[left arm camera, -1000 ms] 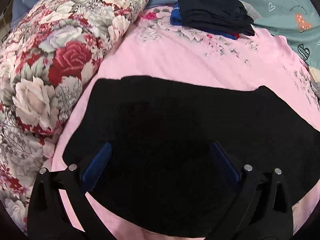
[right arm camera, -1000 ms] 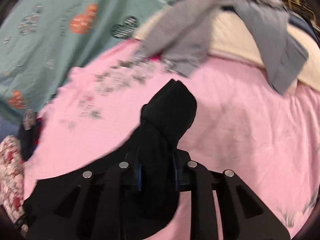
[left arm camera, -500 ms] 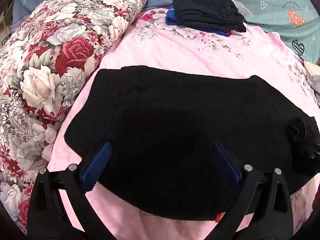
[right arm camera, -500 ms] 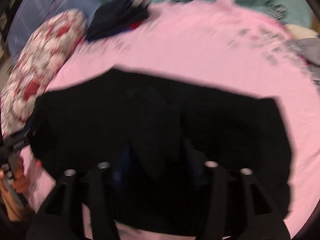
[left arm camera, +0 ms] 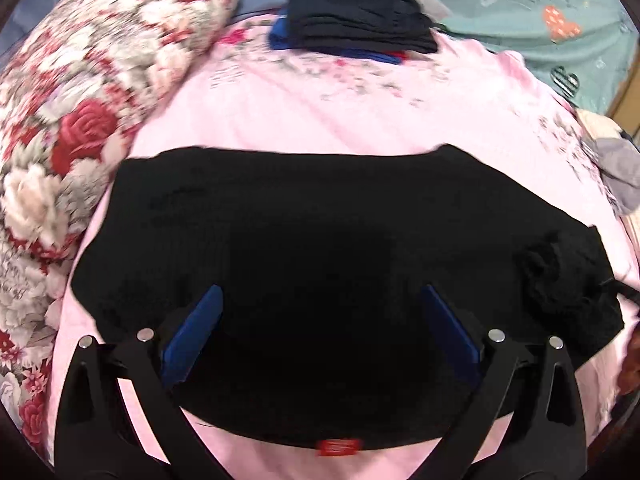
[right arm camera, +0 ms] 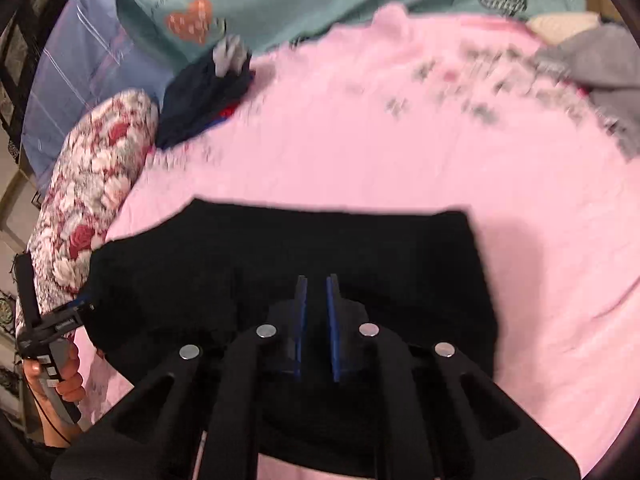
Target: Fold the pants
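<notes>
With the left gripper (left arm camera: 320, 328) spread wide and the right gripper (right arm camera: 317, 312) having just closed, nearly together and empty, above the black pants (left arm camera: 320, 248) — better pinch both layers at the right edge before folding across.

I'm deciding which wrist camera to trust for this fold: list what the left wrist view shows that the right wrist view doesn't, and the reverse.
Only the left wrist view: the left gripper with its jaws wide apart over the black pants, a small red tag at their near edge, and a bunched lump of fabric at their right end.

Only the right wrist view: the right gripper, jaws nearly shut after just closing, no cloth visibly pinched, and the person's left hand.

Both: the pants, pink sheet, floral pillow and dark folded stack.
</notes>
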Tool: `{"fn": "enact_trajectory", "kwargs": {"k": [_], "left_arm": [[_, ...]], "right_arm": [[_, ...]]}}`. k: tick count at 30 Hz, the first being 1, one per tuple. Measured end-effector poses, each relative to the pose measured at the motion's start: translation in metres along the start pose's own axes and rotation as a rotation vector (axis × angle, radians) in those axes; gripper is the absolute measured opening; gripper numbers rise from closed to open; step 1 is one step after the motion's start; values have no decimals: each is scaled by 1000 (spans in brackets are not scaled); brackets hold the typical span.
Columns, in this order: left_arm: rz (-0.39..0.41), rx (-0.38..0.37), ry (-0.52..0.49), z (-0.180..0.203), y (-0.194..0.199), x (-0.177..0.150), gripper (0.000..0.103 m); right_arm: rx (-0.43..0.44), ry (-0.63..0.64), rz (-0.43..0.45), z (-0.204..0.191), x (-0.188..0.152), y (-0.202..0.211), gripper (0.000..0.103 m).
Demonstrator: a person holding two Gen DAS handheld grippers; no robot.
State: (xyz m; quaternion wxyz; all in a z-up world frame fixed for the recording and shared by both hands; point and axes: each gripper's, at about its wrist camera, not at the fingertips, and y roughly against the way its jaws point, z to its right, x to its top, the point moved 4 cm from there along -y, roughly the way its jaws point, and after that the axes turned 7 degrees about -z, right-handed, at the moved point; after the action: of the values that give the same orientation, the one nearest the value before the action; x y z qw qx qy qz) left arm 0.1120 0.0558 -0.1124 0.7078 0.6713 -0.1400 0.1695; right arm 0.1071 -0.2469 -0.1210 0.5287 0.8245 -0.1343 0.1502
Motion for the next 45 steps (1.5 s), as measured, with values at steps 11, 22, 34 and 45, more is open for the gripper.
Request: {"fn": "enact_trajectory", "kwargs": {"k": [11,22,34,45], "left_arm": [[-22,-16,-64,33,-3,5,100],[-9,-21,15,1,5,3,100],[36,30,5,1,14,11,100],[34,-140,-144,103,-1,31,100]], "right_arm": [[-44,308,42,-65,-16,9,78],[-172,376,-3,-96,-24,-23,21],[-11,358,-33,-126,-10,-37,65],[51,-56,90,55,29,35,12]]}}
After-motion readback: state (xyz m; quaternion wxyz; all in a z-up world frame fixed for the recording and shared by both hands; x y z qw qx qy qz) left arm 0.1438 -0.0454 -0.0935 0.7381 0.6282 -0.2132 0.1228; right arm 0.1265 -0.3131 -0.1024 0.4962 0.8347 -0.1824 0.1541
